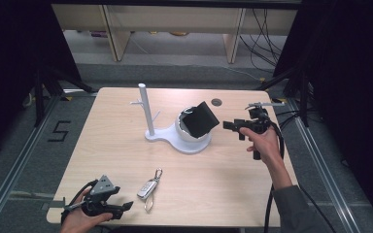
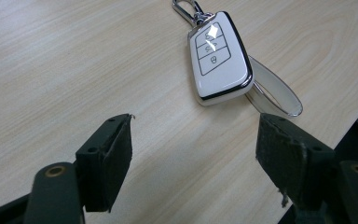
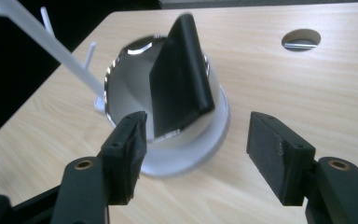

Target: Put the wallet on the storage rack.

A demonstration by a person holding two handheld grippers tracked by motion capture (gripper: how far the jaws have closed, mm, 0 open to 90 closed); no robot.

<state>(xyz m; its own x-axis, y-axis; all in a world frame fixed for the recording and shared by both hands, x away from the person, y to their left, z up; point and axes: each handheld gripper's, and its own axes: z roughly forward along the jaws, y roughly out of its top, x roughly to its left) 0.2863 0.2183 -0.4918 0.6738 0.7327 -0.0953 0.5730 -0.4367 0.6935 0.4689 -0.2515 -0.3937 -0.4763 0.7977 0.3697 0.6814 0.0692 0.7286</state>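
Light wooden table (image 1: 126,160). A white stand (image 1: 184,138) sits near the middle: flat base, a tall white post (image 1: 145,109) with thin side pegs, and beside the post a round white bowl (image 1: 187,132) with a shiny inner wall.

A flat black wallet (image 1: 200,119) (it could be a card case; the fabric is too dark to read) stands on edge in the bowl, tilted, its upper end well above the rim. In the right gripper view the same wallet (image 3: 179,77) leans across the bowl's mouth, lower end inside.

The right gripper (image 1: 233,127) is held in the air just right of the stand, level with the wallet and pointing toward it. Its jaws are parted with nothing between them; the pads are apart from the wallet. A grommet hole (image 1: 216,102) lies farther back on the table.

The left gripper (image 1: 122,208) rests at the near left edge, jaws spread wide, nothing gripped. A white car key fob (image 1: 148,188) with a metal clip and a loop strap lies on the table just beyond its tips. From the left gripper view, the key fob (image 2: 219,58) sits face up, ahead of the jaws, not touching them.
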